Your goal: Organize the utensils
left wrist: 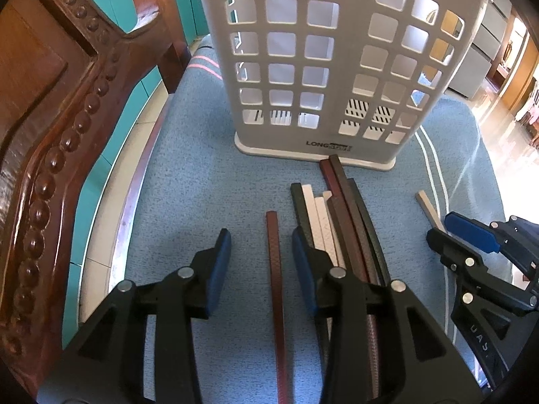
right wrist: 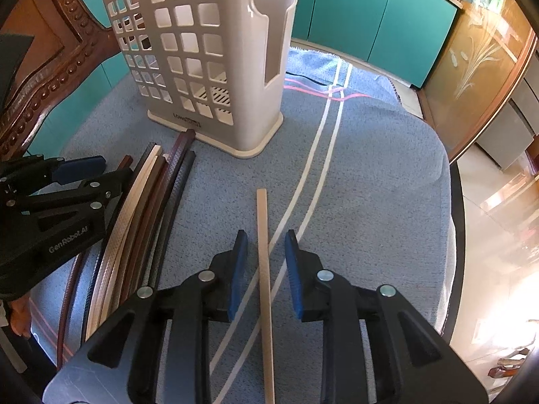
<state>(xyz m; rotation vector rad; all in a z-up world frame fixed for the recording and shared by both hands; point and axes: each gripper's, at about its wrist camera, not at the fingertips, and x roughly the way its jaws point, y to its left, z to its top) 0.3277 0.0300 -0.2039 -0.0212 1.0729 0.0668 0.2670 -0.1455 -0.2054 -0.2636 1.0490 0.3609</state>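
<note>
A white slotted utensil holder (left wrist: pixel 333 67) stands upright on the blue cloth; it also shows in the right wrist view (right wrist: pixel 209 57). My left gripper (left wrist: pixel 261 245) is open, its jaws either side of a dark red chopstick (left wrist: pixel 276 289) lying on the cloth. A bundle of black, white and brown chopsticks (left wrist: pixel 337 222) lies just right of it, also seen in the right wrist view (right wrist: pixel 148 208). My right gripper (right wrist: pixel 266 249) is open around a single beige chopstick (right wrist: pixel 264 269). It also shows in the left wrist view (left wrist: pixel 465 239).
A carved wooden chair back (left wrist: pixel 57 128) rises at the left. The blue cloth (right wrist: pixel 370 168) with white stripes covers a round table; its edge drops off at the right. Teal cabinets (right wrist: pixel 370 10) stand behind.
</note>
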